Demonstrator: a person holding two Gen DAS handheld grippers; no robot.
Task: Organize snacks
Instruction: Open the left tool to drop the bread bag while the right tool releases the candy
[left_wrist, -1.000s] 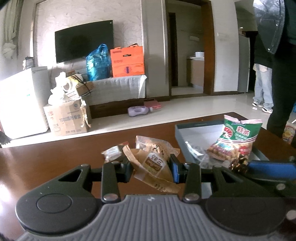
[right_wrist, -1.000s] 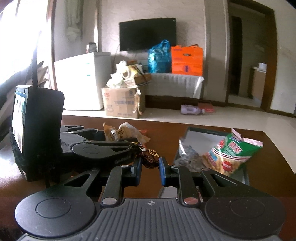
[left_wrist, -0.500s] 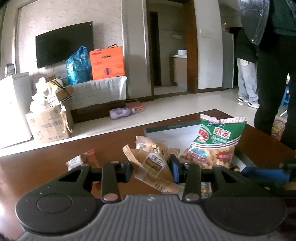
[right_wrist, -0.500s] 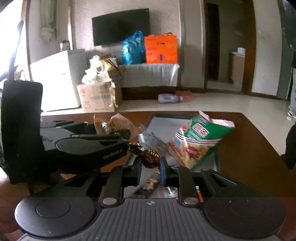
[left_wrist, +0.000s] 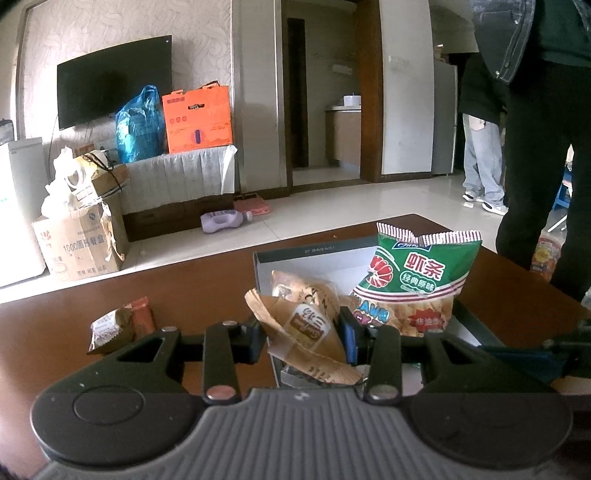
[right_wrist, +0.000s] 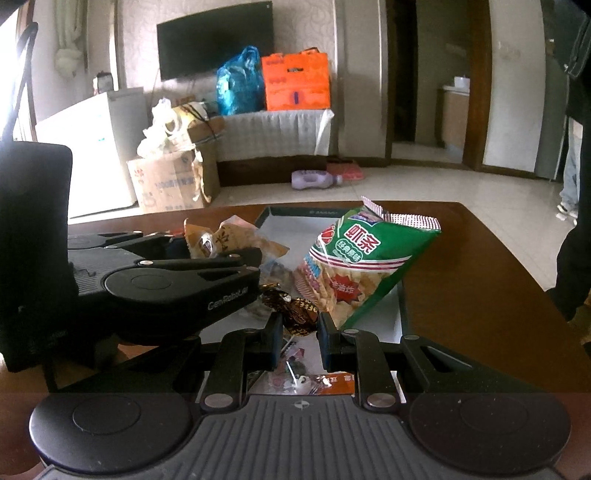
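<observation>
Since a second ago both views have swung toward the box (left_wrist: 306, 254), which now sits nearer and more centred, and the green prawn-cracker bag (left_wrist: 413, 280) looms larger. On the left of the wooden surface (left_wrist: 55, 332), two small wrapped snacks (left_wrist: 118, 326) lie apart from the rest. The left tongs (left_wrist: 303, 338), angled gently downward, stay narrowly parted and clamped on a tan pastry packet (left_wrist: 306, 325), held over the box's near left corner. The right tongs (right_wrist: 299, 332), tilted down a little more steeply, are nearly closed, pinching a dark foil candy (right_wrist: 295, 310) above the box interior. The right wrist view alone shows the left tongs' black body (right_wrist: 166, 284) from the side and flat wrappers (right_wrist: 317, 380) on the box floor; only the left wrist view shows a person's dark legs (left_wrist: 535, 177) beside the surface.
</observation>
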